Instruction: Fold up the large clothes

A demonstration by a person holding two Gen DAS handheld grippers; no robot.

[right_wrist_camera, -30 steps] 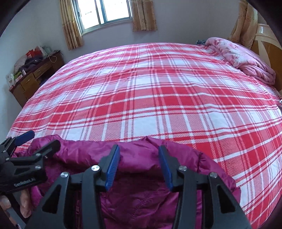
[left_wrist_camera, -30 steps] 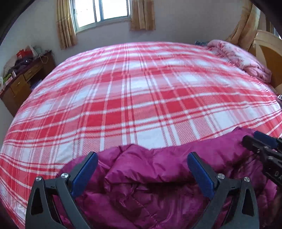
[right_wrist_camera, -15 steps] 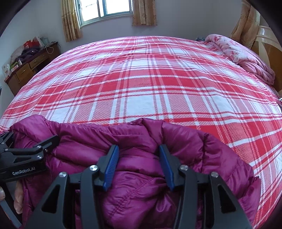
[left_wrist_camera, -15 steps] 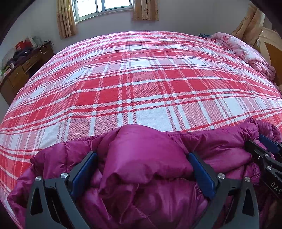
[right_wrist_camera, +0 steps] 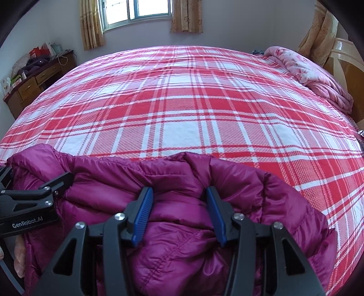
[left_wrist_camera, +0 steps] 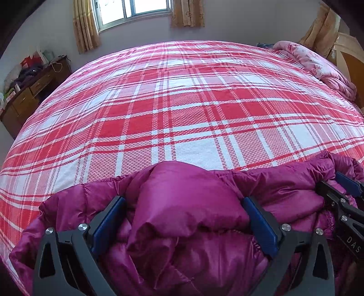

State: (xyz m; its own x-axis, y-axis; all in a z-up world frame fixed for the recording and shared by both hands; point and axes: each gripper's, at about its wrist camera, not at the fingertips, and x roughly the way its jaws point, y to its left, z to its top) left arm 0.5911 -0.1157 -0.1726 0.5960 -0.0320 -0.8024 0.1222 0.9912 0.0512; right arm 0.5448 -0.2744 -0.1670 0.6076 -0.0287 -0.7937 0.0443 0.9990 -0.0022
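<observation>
A magenta puffer jacket lies bunched at the near edge of the bed; it also shows in the right wrist view. My left gripper has its jaws wide apart with a thick fold of the jacket between them. My right gripper has its jaws pressed on a bulging fold of the jacket. Each gripper shows at the edge of the other's view: the right gripper and the left gripper.
The bed has a red and white plaid cover. A pink quilt lies at the far right by the wooden headboard. A cluttered wooden dresser stands at the left, under a curtained window.
Both grippers have moved forward onto the bed with the jacket. The jacket now lies further onto the plaid cover and fills more of both views.
</observation>
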